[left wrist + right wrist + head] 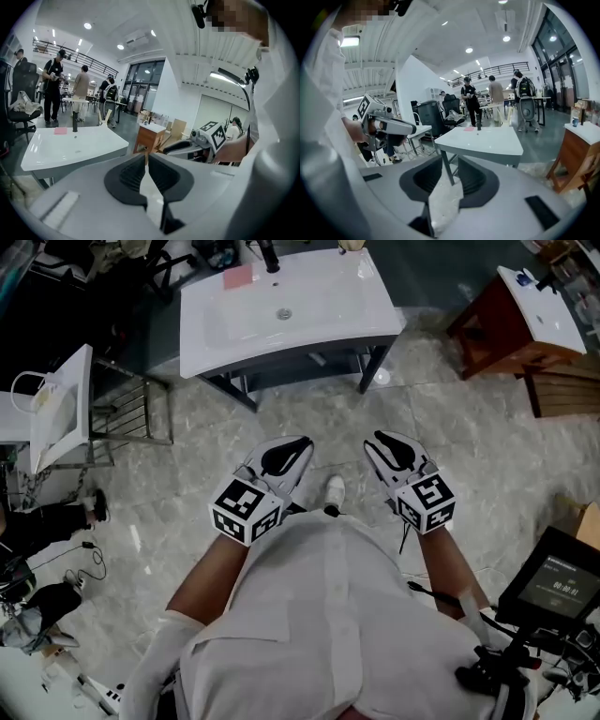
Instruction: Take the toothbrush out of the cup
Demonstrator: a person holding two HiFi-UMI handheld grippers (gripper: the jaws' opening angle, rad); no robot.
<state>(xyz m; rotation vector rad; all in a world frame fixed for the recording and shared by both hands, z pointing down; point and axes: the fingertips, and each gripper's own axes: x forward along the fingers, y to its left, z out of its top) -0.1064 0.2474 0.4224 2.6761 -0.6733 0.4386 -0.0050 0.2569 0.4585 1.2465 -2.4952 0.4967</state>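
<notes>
Standing on the marble floor (450,442), facing a white sink counter (230,329) ahead; holding the left gripper (298,444) with jaws pressed together on nothing; holding the right gripper (382,442) with jaws partly apart, likewise gripping nothing; carrying both well short of the counter; failing to make out toothbrush or cup in any view.
</notes>
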